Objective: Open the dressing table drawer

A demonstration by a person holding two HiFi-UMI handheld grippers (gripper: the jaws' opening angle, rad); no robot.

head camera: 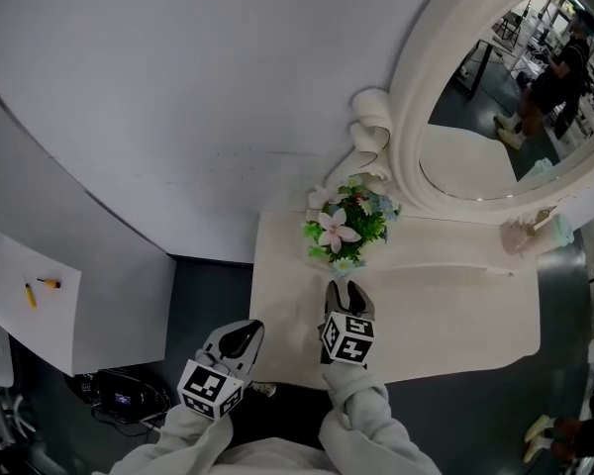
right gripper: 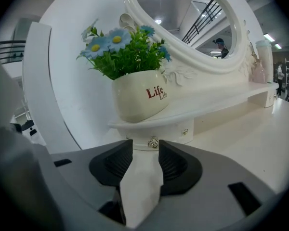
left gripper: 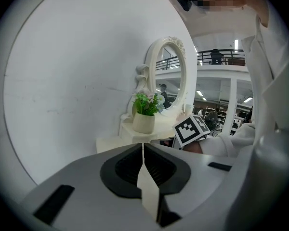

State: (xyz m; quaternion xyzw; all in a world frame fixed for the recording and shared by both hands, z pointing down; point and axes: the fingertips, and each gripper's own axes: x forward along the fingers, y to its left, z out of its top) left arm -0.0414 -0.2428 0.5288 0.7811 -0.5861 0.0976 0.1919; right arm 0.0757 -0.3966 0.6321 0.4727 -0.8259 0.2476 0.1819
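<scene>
Two hand-held grippers work at a white bench [head camera: 445,315]. The right hand-held gripper [right gripper: 145,146], jaws apart and clamping nothing, points at the small drawer [right gripper: 168,131] directly beneath the flower pot [right gripper: 137,97]. The drawer's round knob [right gripper: 153,143] shows in the gap at the jaw tips. The left hand-held gripper [left gripper: 143,146], jaws closed on nothing, hangs left of the flower pot and nearer the person, beside the right one.
</scene>
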